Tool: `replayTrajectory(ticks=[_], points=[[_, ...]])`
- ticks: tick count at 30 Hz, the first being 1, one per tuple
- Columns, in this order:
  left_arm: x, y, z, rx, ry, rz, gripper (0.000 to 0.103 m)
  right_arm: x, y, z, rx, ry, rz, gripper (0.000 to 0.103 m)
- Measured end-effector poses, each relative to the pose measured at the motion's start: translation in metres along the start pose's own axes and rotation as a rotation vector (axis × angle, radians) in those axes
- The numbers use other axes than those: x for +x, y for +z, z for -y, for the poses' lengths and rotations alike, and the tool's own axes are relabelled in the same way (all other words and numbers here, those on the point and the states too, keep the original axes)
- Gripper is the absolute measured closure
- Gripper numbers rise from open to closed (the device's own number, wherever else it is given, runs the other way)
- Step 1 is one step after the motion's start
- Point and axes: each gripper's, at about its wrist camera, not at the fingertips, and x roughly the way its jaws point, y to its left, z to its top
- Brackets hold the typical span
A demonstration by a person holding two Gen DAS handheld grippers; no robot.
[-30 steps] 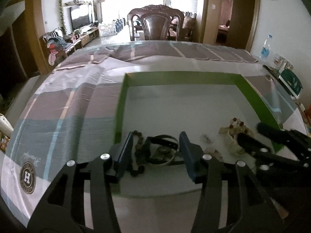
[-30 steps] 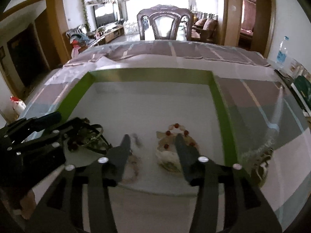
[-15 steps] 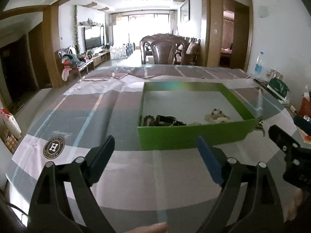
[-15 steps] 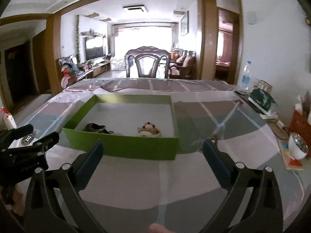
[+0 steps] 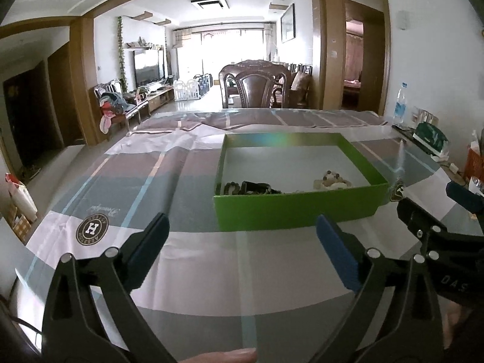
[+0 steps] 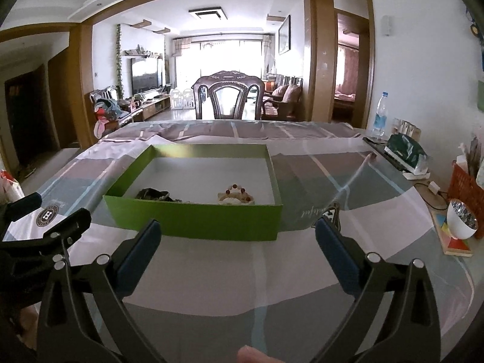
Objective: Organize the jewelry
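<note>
You've pulled both grippers back out of the green box (image 5: 298, 210) — a second ago they were down among the jewelry — and now the left gripper (image 5: 242, 243) and right gripper (image 6: 237, 242) hover near its front wall, fingers spread wide and empty (likely the placing is done). Inside, along the near wall, the dark bracelets (image 5: 249, 188) lie at left and the pale beaded bracelet (image 6: 236, 196) at right — well apart.

Both wrist cameras sit low, side by side, facing the green box (image 5: 296, 208) across the tablecloth (image 6: 230, 275).

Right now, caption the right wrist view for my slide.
Open right gripper hovers before green box holding dark bracelets and a beaded one.
</note>
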Motion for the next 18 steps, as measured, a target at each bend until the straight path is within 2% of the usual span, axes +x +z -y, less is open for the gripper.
replayTrajectory(ticks=[18], points=[[-0.0008, -0.0015, -0.0016, 0.001, 0.004, 0.000, 0.005, -0.0009, -0.0012, -0.0020, -0.001, 0.001, -0.001, 0.003]])
